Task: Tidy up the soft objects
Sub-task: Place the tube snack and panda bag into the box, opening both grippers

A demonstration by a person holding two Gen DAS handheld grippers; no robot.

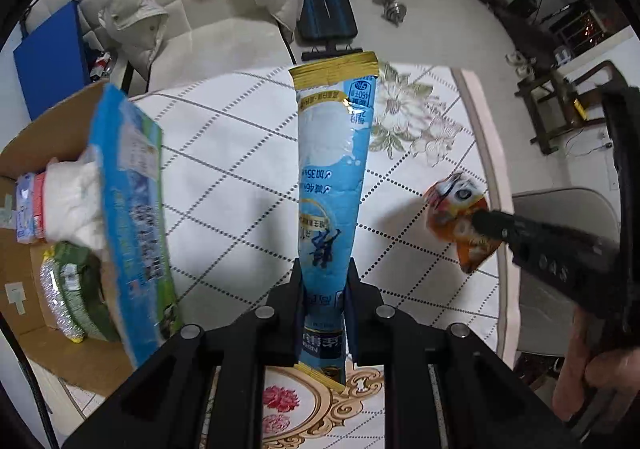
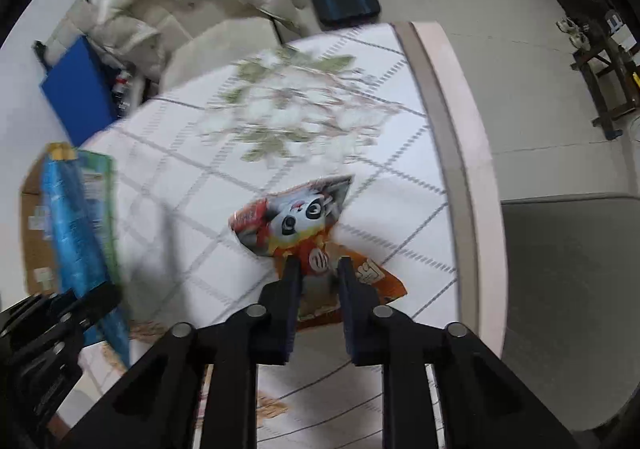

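Partly cut off at the left frame edge: cardboard box (image 1: 60,137) off the table's left edge, packed with a tall blue-green pack (image 1: 132,217), a white bundle (image 1: 76,197) and a green packet (image 1: 80,297), their labels too blurred to read. Covered by a quilted floral cloth: table (image 1: 240,153), its near edge hidden behind both tools. Pinched low in the left gripper (image 1: 323,281) and standing upright over the table's middle: long blue pouch (image 1: 334,177). Near the right edge, lying crumpled: orange panda snack bag (image 2: 304,225), with right gripper (image 2: 316,269) fingers astride its lower half, touching, grip not certain through motion blur.
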